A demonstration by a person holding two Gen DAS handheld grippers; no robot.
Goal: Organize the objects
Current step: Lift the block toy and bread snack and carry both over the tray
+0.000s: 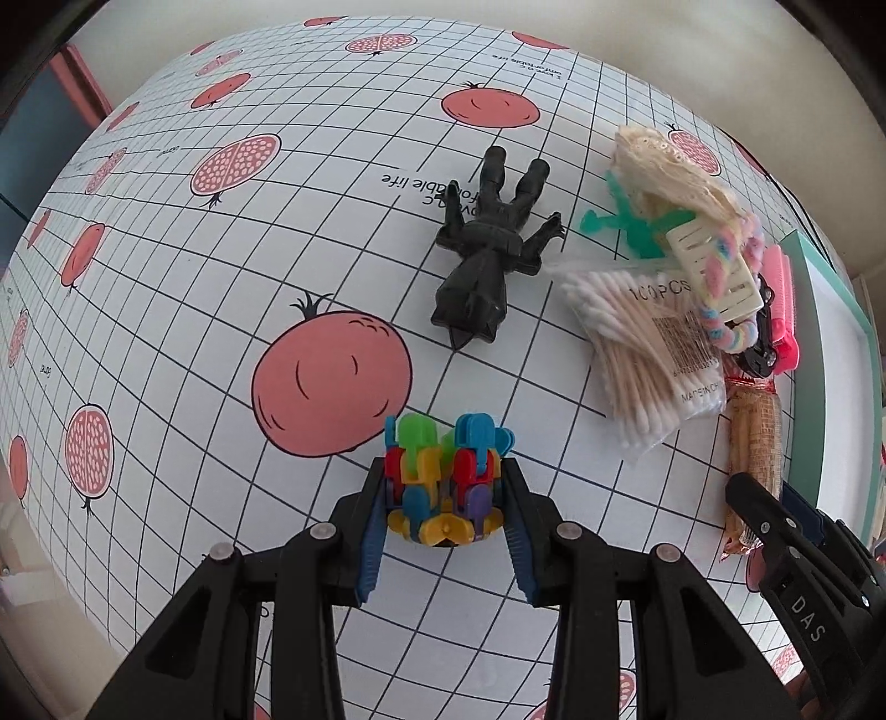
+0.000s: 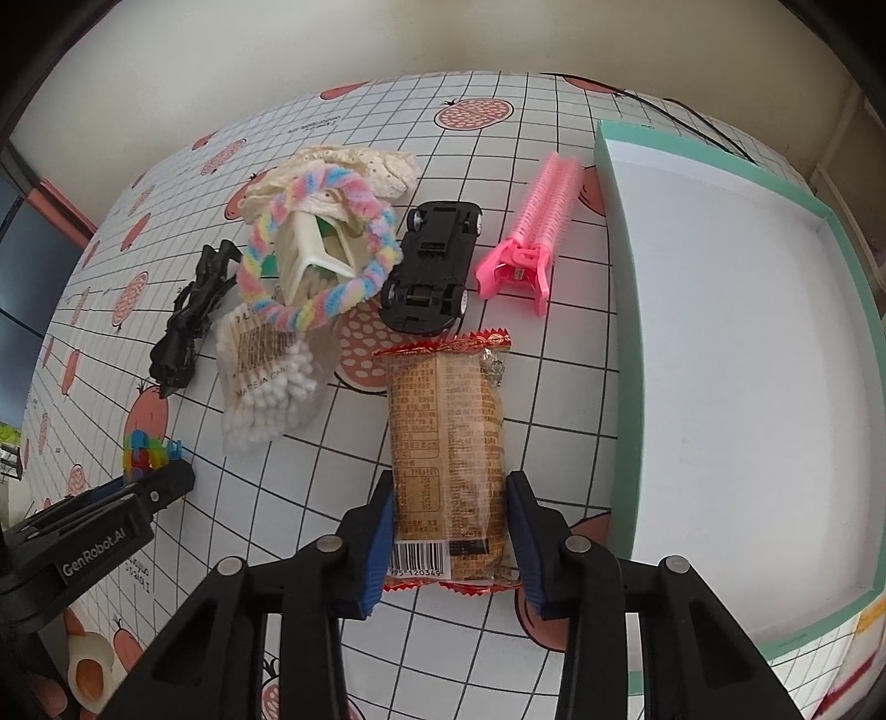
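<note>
Now left gripper (image 1: 446,487) pinching multicoloured block toy (image 1: 446,482); right gripper (image 2: 449,520) clamped on snack packet (image 2: 446,443)

Table under a white grid-lined cloth (image 1: 166,310) printed with pink pomegranates, plain cream wall (image 2: 443,39) behind, soft even light
</note>
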